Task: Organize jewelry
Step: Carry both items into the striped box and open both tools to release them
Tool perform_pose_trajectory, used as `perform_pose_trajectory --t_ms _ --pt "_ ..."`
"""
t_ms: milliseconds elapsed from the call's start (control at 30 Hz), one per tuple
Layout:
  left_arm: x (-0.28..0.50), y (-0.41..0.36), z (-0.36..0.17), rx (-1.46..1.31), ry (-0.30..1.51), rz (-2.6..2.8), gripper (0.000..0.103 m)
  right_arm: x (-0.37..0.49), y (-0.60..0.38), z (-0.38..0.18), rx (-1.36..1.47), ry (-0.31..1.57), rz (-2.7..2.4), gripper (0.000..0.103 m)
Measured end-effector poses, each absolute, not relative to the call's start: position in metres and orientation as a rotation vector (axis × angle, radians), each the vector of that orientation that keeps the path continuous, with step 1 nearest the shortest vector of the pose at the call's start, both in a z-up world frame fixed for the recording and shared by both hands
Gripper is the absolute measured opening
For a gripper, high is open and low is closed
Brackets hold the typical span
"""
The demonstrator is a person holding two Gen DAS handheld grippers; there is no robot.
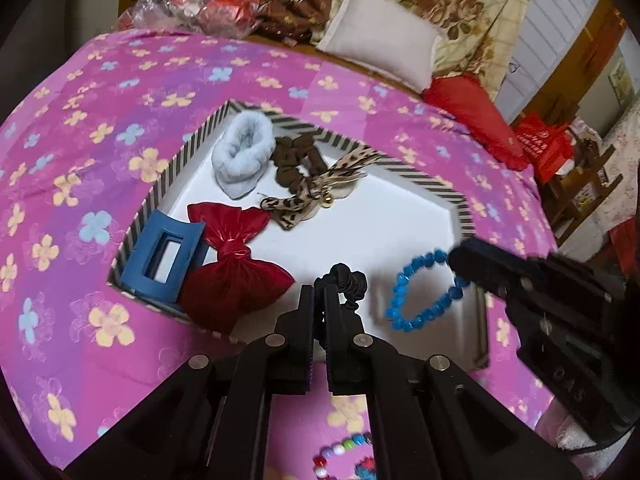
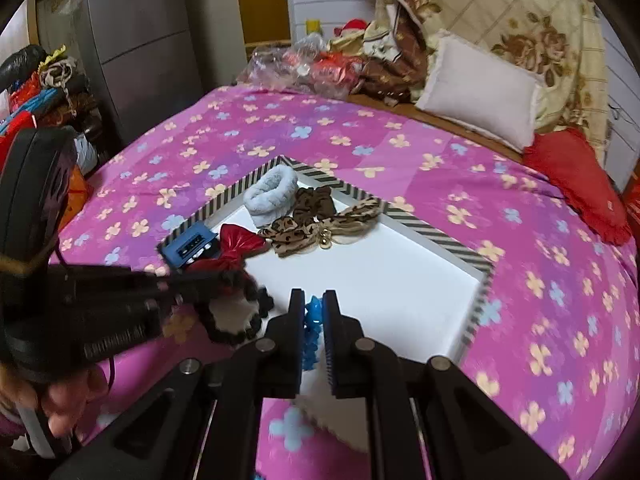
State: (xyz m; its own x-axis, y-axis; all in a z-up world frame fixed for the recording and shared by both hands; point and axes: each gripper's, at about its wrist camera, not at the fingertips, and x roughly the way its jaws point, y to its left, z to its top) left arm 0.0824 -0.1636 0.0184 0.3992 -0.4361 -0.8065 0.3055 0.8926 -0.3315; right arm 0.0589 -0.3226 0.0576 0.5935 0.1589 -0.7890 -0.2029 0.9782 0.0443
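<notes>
A striped-rim box (image 1: pixel 436 190) with a white floor lies on the pink flowered bedspread. My left gripper (image 1: pixel 319 290) is shut on a black scrunchie (image 1: pixel 348 280) over the box's near edge. From the right, my right gripper (image 1: pixel 456 254) carries a blue bead bracelet (image 1: pixel 420 296) that hangs above the box floor. In the right wrist view the right gripper (image 2: pixel 313 296) pinches the bracelet (image 2: pixel 311 320), with the left gripper (image 2: pixel 224 280) and its scrunchie (image 2: pixel 236 316) to its left. Inside the box lie a red bow (image 1: pixel 236 268), a blue hair claw (image 1: pixel 164 256), a pale blue fluffy scrunchie (image 1: pixel 244 152), a brown scrunchie (image 1: pixel 296 160) and a leopard-print bow (image 1: pixel 312 196).
A string of multicoloured beads (image 1: pixel 344 452) lies on the bedspread (image 1: pixel 100 140) below the left gripper. A white pillow (image 1: pixel 384 36), a red cushion (image 1: pixel 472 116) and plastic bags (image 1: pixel 188 4) sit at the far end of the bed. A person's hand (image 2: pixel 68 400) grips the left gripper's handle.
</notes>
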Motion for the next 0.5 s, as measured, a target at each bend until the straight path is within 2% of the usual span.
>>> perform_pose_trajectory --t_ms 500 --pt "0.116 -0.166 -0.017 -0.1 1.105 -0.379 0.012 0.167 -0.363 -0.001 -0.026 0.989 0.087 0.009"
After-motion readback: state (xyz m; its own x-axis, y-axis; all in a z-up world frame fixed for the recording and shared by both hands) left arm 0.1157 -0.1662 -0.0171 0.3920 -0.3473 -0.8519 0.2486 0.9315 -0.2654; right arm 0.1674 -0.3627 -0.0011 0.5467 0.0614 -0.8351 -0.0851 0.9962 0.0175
